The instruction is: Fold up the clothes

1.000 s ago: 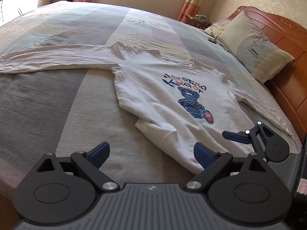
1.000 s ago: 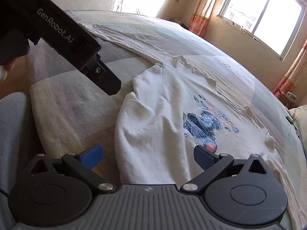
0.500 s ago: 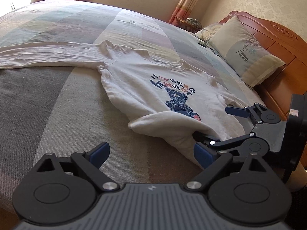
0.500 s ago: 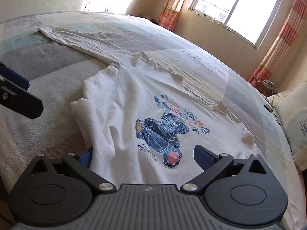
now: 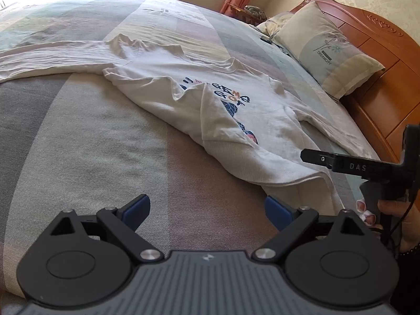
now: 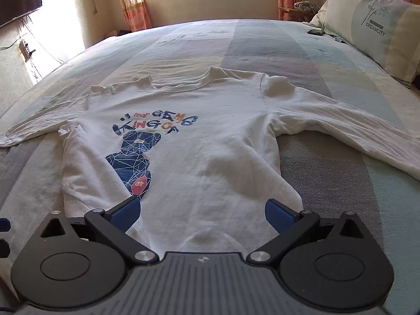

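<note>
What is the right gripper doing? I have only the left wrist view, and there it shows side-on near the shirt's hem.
Observer: The right gripper is open. The hem of the shirt lies between its pads, not pinched.
Operator: And the sleeve on the pillow side? My view cuts it off.
Observer: That sleeve lies stretched out on the bed, pointing away from the body toward the side where the pillow is.
</note>
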The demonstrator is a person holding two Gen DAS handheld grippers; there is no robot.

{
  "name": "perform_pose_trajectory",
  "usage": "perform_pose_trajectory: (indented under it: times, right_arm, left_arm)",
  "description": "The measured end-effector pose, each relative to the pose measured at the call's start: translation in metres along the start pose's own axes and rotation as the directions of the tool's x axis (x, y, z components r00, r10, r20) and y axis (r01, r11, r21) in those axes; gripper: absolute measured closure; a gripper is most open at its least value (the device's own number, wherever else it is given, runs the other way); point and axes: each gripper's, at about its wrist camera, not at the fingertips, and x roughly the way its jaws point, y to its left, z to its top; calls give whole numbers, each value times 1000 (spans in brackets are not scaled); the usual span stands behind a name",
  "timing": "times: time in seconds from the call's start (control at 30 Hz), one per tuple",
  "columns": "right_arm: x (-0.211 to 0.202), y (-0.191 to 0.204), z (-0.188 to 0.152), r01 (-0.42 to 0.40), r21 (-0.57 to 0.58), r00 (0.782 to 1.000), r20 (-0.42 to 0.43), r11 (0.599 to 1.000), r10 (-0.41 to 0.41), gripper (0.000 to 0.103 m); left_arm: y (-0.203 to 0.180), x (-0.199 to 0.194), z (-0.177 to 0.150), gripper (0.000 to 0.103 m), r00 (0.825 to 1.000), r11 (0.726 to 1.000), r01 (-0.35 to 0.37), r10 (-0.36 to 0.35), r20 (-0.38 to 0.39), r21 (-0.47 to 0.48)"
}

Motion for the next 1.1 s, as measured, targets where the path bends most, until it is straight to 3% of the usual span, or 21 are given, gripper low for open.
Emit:
perform_pose_trajectory:
  times: [0.17,0.33,0.53,0.73,0.93,1.1]
  right_arm:
    - [-47,-3,-24,-29,-2,999,40,1000,29,0]
    - [-74,-4,-56,-41,27,999,23,999,41,0]
    - [-116,-1,-83,-54,52,996,75,997,50,0]
    - [-158,11,-92,-99,2,982,161,995,97,0]
    - [-164,27,-91,-146,-37,972,179,989,151,0]
    - [-151,35,-91,-143,-74,979,137,987,152,0]
  left_arm:
    - [-19,6,-8,9,1000,1000,14,-13,-25,27]
    - [-41,5,-21,9,999,997,9,-6,-35,75]
    - [-63,-23,-43,9,1000,992,5,-7,17,123]
    - [-77,-53,-54,9,997,990,3,-13,70,143]
    - [-72,-59,-51,9,995,991,8,-20,93,131]
    - [-58,-38,-42,9,998,996,38,-42,56,85]
